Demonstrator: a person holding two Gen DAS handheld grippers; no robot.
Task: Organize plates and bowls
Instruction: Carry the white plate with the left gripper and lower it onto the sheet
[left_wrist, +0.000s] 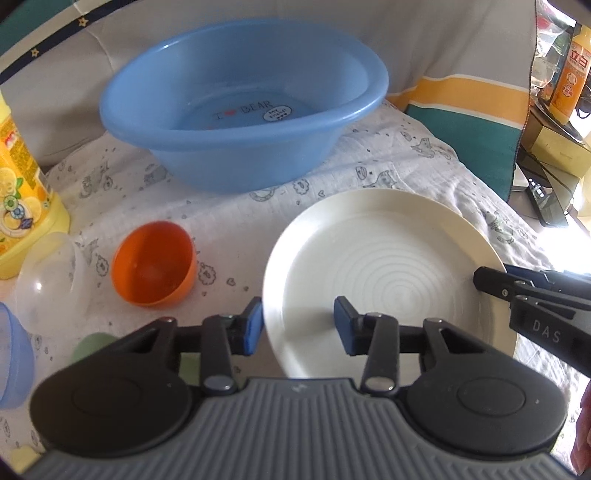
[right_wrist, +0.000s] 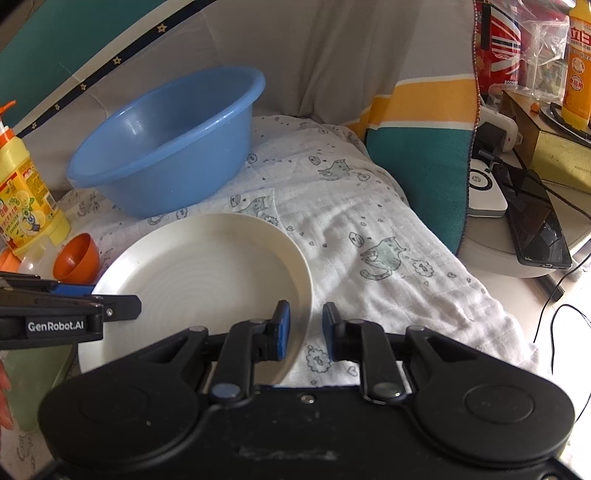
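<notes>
A white plate (left_wrist: 380, 273) lies on the printed cloth; it also shows in the right wrist view (right_wrist: 199, 273). My left gripper (left_wrist: 298, 326) is open, its jaws straddling the plate's left rim. My right gripper (right_wrist: 306, 330) is partly open, its jaws straddling the plate's right rim without a clear grip. An orange bowl (left_wrist: 153, 264) lies tilted left of the plate. A clear bowl (left_wrist: 48, 277), a blue bowl (left_wrist: 13, 358) and a green bowl (left_wrist: 92, 347) lie further left.
A large blue basin (left_wrist: 243, 107) stands behind the plate. A yellow detergent bottle (left_wrist: 22, 199) stands at the left. A striped cushion (right_wrist: 421, 155) lies to the right. A side table with a phone (right_wrist: 535, 225), cables and boxes is at the far right.
</notes>
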